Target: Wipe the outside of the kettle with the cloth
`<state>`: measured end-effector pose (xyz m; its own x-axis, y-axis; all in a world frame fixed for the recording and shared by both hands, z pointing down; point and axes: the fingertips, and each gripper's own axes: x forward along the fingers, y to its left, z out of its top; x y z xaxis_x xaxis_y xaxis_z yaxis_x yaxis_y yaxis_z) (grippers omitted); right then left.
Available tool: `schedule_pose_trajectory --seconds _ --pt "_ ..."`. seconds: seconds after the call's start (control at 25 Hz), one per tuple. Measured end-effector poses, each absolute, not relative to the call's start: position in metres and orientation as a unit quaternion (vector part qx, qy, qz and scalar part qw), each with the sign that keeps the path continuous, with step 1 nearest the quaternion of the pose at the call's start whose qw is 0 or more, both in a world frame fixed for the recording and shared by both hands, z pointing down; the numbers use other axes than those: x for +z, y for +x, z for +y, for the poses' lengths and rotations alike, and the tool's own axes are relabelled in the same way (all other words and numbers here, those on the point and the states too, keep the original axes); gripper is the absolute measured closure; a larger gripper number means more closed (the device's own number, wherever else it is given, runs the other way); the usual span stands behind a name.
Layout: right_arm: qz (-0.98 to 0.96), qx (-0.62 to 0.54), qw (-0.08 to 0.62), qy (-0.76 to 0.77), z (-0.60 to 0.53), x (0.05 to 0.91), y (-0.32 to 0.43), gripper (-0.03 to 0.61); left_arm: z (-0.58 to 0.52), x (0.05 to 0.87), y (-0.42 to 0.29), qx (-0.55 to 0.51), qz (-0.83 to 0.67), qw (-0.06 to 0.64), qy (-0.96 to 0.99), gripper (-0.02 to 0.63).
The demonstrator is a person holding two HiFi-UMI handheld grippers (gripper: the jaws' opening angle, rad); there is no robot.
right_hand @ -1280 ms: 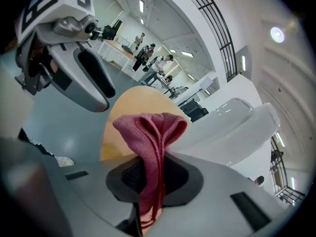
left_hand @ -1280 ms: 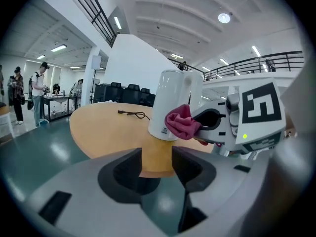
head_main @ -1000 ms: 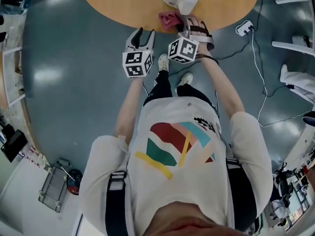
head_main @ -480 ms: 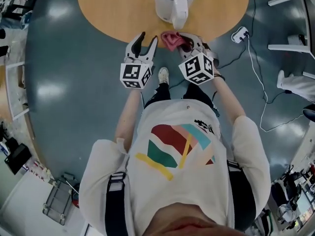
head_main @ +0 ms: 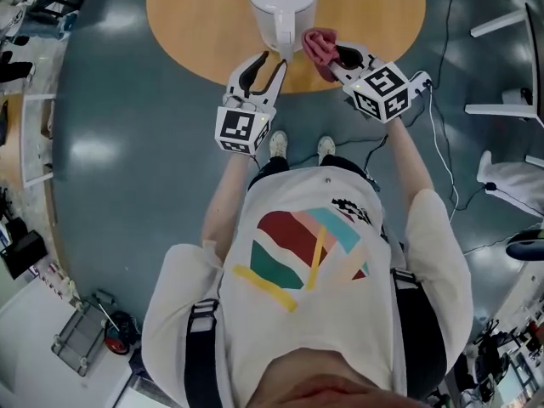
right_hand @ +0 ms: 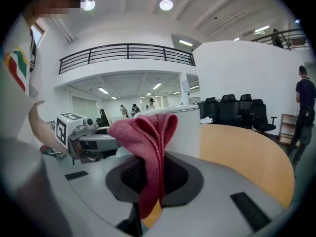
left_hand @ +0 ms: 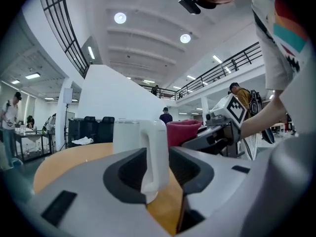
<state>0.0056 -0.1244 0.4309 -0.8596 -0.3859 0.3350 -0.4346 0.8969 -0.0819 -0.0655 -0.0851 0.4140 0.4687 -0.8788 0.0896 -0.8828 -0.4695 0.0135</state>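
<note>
Head view: a person looks down over a striped shirt (head_main: 310,249) at a round wooden table (head_main: 191,19) on a grey-blue floor (head_main: 110,143), one gripper in each hand.
Left gripper (head_main: 274,58): held out level at the near edge of the table, with its marker cube (head_main: 242,130) toward the person.
Left jaws: partway apart, and they have just been closing. In the left gripper view (left_hand: 158,169) the kettle's handle (left_hand: 155,157) stands upright in the gap between them, close to both pads. Whether the pads touch it cannot be told.
Kettle (head_main: 282,7): white, upright on the table, lid on, its handle turned toward the person. It stands just beyond the left gripper's tips and fills the middle of the left gripper view (left_hand: 131,137).
Cloth (head_main: 320,45): pink-red, bunched, just to the right of the kettle's handle and clear of the table top. In the right gripper view (right_hand: 148,142) it rises in a fold in front of the kettle's wall (right_hand: 185,127).
Right gripper (head_main: 340,58): angled in from the right, pointing slightly down toward the kettle.
Right jaws: closed on the cloth, which is pinched between the pads (right_hand: 153,181) and hangs below them.
Cable (head_main: 442,92): white, on the floor to the right of the table.
</note>
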Motion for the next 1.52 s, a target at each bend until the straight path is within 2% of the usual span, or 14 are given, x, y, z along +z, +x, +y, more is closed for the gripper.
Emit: schedule_pose_trajectory --seconds 0.2,0.56,0.68,0.8,1.04,1.24,1.4,1.52 --pt "-0.970 0.079 0.183 0.137 -0.141 0.438 -0.009 0.531 -0.104 0.411 -0.062 0.026 -0.537 0.041 0.842 0.428" --pt "-0.969 0.065 0.221 0.087 -0.149 0.446 -0.040 0.531 -0.109 0.409 -0.051 0.034 -0.510 0.034 0.859 0.428" --pt "-0.968 0.061 0.230 0.075 -0.149 0.448 -0.044 0.532 -0.109 0.411 -0.050 0.033 -0.502 0.033 0.864 0.462" --pt "-0.966 0.055 0.243 0.066 -0.148 0.449 -0.048 0.532 -0.108 0.411 -0.051 0.030 -0.500 0.035 0.865 0.462" --pt "-0.958 0.085 0.268 0.060 -0.150 0.459 -0.057 0.532 -0.110 0.415 -0.057 0.036 -0.500 0.038 0.865 0.463" --pt "-0.941 0.096 0.313 0.089 -0.153 0.468 -0.061 0.532 -0.111 0.414 -0.060 0.030 -0.502 0.043 0.863 0.463" --pt "-0.916 0.070 0.382 0.097 -0.153 0.497 -0.066 0.532 -0.113 0.413 -0.062 0.032 -0.496 0.038 0.867 0.463" --pt "-0.911 0.075 0.392 0.102 -0.153 0.504 -0.069 0.532 -0.113 0.411 -0.064 0.027 -0.495 0.039 0.868 0.463"
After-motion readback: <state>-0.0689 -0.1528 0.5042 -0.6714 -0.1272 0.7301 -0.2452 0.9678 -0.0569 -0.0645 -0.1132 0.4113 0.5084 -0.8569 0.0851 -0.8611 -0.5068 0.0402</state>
